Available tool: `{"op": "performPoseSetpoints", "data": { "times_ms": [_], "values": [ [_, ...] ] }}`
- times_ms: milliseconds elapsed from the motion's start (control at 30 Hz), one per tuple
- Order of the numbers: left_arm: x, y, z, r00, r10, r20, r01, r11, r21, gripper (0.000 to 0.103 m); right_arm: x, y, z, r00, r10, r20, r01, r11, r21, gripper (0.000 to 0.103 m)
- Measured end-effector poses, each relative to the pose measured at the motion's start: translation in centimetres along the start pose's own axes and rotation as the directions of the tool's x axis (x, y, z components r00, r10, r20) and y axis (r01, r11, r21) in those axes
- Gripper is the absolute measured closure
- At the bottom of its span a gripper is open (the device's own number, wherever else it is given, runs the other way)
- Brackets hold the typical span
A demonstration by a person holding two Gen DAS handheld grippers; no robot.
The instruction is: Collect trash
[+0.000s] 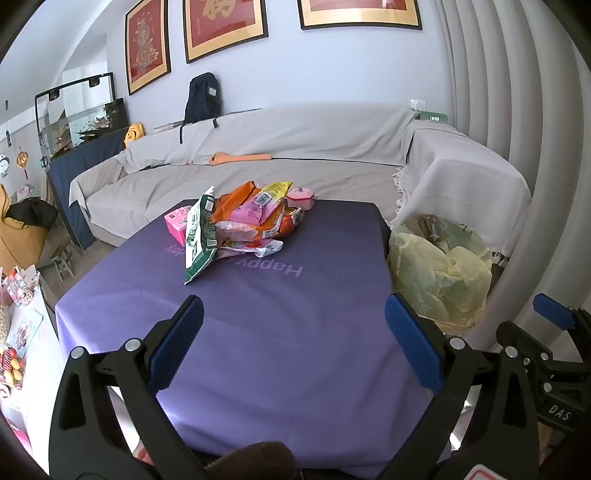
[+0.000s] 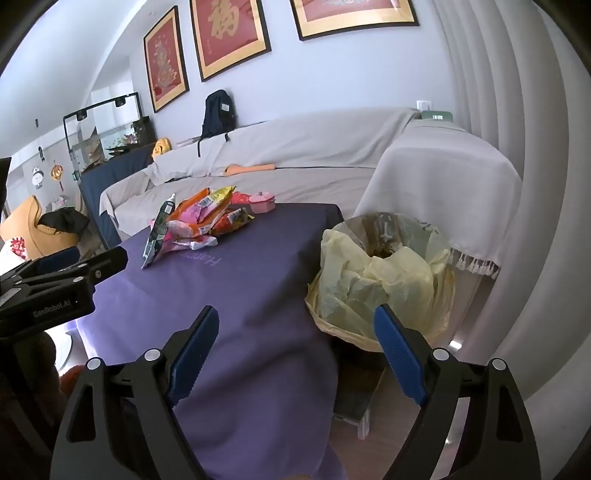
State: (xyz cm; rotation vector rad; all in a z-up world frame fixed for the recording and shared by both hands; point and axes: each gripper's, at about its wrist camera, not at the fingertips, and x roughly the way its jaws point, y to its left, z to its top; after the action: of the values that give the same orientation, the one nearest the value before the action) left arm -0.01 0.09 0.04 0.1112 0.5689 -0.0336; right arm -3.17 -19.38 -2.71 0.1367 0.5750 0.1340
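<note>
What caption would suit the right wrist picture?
Open right gripper above purple tablecloth, snack wrappers piled beyond, lined trash bin alongside.

Left wrist view: set behind the left gripper (image 1: 293,314), angled downward over the near edge of the purple-clothed table (image 1: 258,332); faces the sofa (image 1: 295,147) at 12 o'clock; wrapper pile (image 1: 236,225) mid-distance at 11 o'clock; lined bin (image 1: 439,266) at 2 o'clock; right gripper (image 1: 554,314) intrudes at 4 o'clock.

Right wrist view: set behind the right gripper (image 2: 295,325), further right, over the table's near right corner, same downward tilt; bin (image 2: 384,273) near at 1 o'clock; pile (image 2: 195,225) farther at 11 o'clock; left gripper (image 2: 74,273) at 9 o'clock.

Shared: table, pile, bin, sofa, framed pictures (image 1: 225,26).
</note>
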Motion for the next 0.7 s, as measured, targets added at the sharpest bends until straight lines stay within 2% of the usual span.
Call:
{"op": "performPoseSetpoints", "data": {
  "times_ms": [700],
  "values": [
    [0.14, -0.16, 0.09, 1.000, -0.005, 0.001, 0.005, 1.000, 0.005, 0.009, 0.21, 0.12, -0.35, 1.000, 0.000, -0.004, 0.000, 1.000, 0.001, 0.021]
  ]
}}
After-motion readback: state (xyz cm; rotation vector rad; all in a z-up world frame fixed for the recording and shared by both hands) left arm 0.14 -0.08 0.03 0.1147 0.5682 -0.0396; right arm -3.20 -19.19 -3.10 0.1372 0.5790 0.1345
